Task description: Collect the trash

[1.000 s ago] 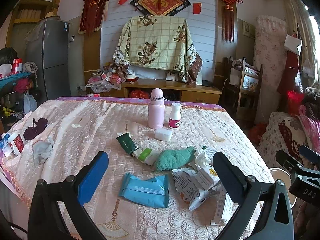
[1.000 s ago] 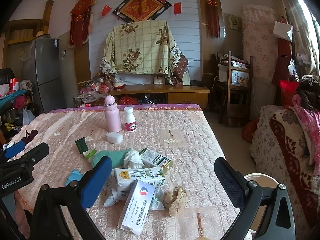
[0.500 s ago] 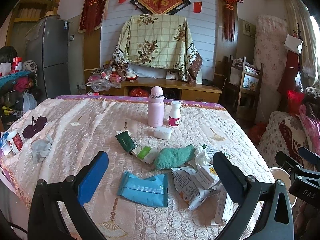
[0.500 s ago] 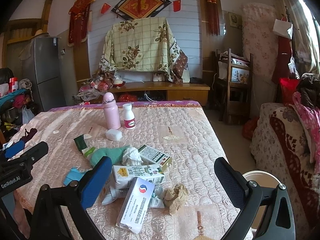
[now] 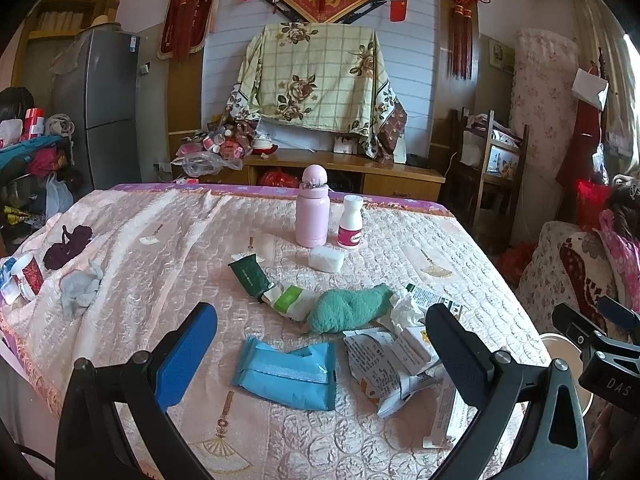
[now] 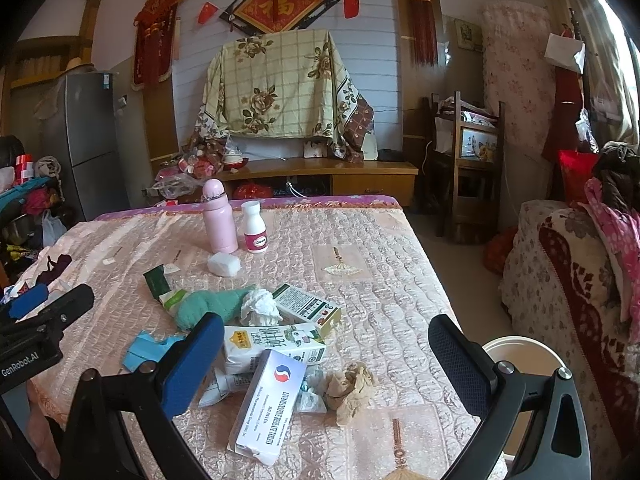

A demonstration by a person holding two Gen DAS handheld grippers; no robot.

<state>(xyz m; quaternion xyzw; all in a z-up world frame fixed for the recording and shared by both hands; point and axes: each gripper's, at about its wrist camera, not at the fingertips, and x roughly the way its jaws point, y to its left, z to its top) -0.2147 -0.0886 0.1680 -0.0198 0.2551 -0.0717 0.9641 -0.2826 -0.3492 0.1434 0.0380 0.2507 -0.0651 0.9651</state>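
A pile of trash lies on the pink quilted table [image 5: 168, 240]: a blue tissue pack [image 5: 286, 374], a green cloth [image 5: 348, 310], crumpled white tissue [image 6: 260, 306], a milk carton [image 6: 272, 344], a white medicine box [image 6: 270, 404], a small green-and-white box [image 6: 308, 306] and crumpled brown paper [image 6: 352, 386]. My left gripper [image 5: 320, 360] is open and empty, held above the blue pack. My right gripper [image 6: 326, 368] is open and empty, held above the medicine box and brown paper.
A pink bottle [image 5: 313, 212], a white pill bottle [image 5: 351, 222] and a white block [image 5: 326, 259] stand further back. A grey rag [image 5: 78, 290] and a cup [image 5: 26, 278] lie at the left edge. A white bin [image 6: 524, 360] stands on the floor right of the table.
Both grippers have drifted slightly closer to the table; nothing was picked up and the jaws stayed open.
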